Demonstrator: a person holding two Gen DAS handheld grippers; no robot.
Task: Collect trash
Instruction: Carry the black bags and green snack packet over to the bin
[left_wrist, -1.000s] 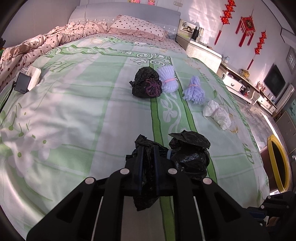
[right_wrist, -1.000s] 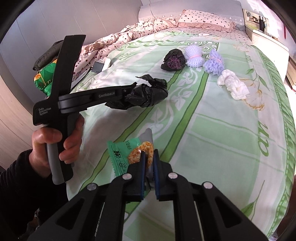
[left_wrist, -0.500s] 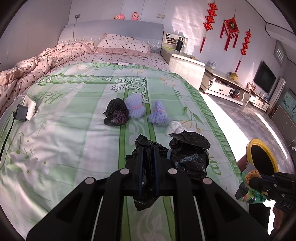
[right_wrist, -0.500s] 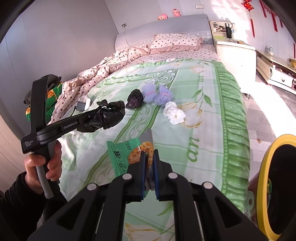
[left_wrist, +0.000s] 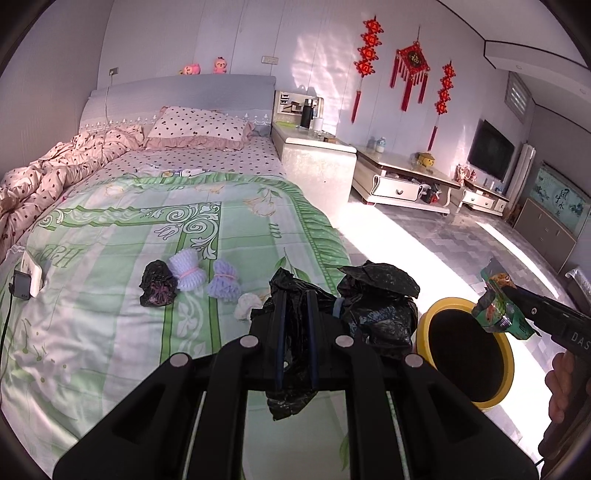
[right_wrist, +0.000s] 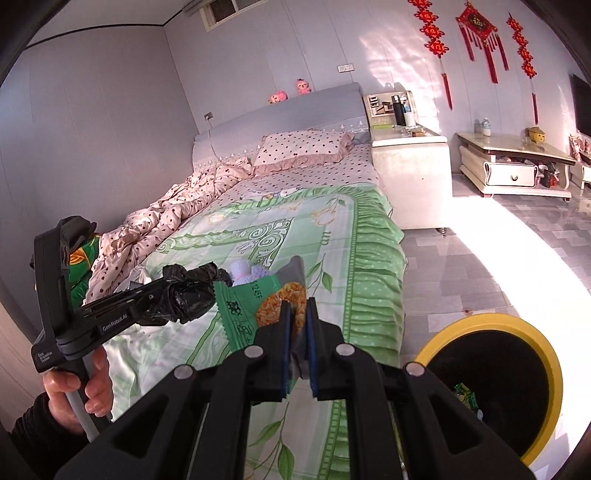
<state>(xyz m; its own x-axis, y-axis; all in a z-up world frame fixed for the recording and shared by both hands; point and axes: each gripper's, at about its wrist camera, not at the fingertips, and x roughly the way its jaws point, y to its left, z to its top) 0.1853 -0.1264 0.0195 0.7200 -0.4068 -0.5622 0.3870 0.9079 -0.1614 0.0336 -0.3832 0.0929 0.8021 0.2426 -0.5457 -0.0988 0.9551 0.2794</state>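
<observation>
My left gripper (left_wrist: 295, 295) is shut on a crumpled black plastic bag (left_wrist: 376, 306), held in the air over the bed's right edge. My right gripper (right_wrist: 297, 306) is shut on a green snack wrapper (right_wrist: 255, 310). In the left wrist view that wrapper (left_wrist: 496, 310) hangs over the far rim of a yellow-rimmed bin (left_wrist: 506, 354) on the floor beside the bed. The right wrist view shows the bin (right_wrist: 550, 354) low on the right with some scraps inside. On the bed remain another black bag (left_wrist: 159, 284), two purple foam nets (left_wrist: 188, 273) and a white wad (left_wrist: 247, 306).
The green patterned bedspread (left_wrist: 110, 332) covers the bed, with a pink dotted quilt (left_wrist: 48, 177) bunched at the left. A phone and charger (left_wrist: 27, 280) lie near the left edge. A white bedside cabinet (left_wrist: 314, 162) and low TV units (left_wrist: 402, 181) line the wall.
Both grippers have risen and swung right, away from the bed surface toward the yellow bin, each keeping its load. The bin has come fully into both views.
</observation>
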